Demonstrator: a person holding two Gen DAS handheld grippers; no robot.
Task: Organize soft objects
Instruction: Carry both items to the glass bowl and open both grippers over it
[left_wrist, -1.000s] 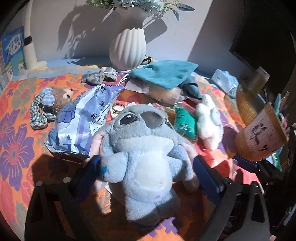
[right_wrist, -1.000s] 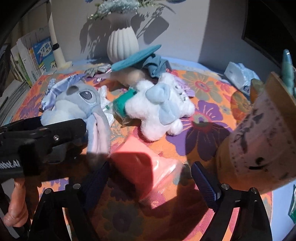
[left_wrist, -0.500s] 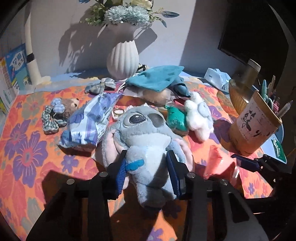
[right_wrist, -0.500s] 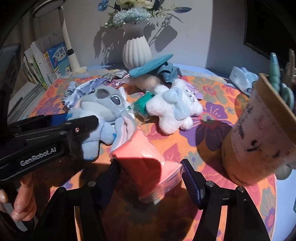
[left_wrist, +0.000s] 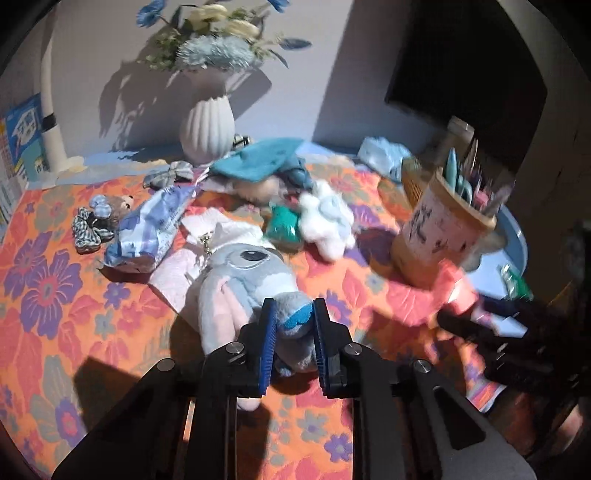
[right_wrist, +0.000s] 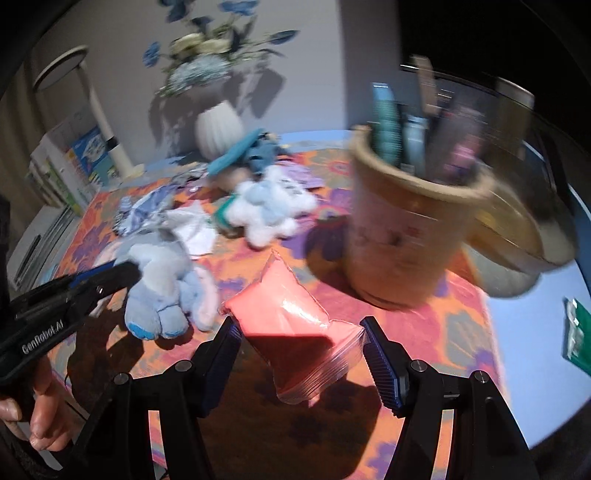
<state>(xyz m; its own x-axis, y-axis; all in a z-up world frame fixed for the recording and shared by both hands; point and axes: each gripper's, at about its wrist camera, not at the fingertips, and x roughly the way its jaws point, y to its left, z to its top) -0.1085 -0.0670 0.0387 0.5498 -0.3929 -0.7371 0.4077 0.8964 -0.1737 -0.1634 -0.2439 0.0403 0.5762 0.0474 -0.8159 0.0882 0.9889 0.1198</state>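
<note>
Quick update: a second ago the left tool (left_wrist: 291, 334) was spread wide around the belly of the grey-blue plush (left_wrist: 243, 280). Now it's pinching just a leg or foot of it, jaws closing in, and the toy's lower end looks dragged toward the camera. Same story on the other side: the right tool (right_wrist: 301, 345) was wide open over the pink bag (right_wrist: 291, 325) and now has it pinched between its pads, one pad on each edge. So I'd say both soft things are grabbed and the sorting is starting, though where they're headed isn't visible.

Using the pen cup (left_wrist: 443, 240) as the landmark: the plush lies well to its left, the pink bag just in front of it, and the white fluffy toy (left_wrist: 327, 225) between cup and plush.

The worktop (left_wrist: 48, 295) wears an orange cloth with purple flowers, pretty cluttered. Far behind the cup, by the pale wall, stands a ribbed white vase (left_wrist: 207, 129) of flowers. Hard side light, deep shadows, some motion blur.
</note>
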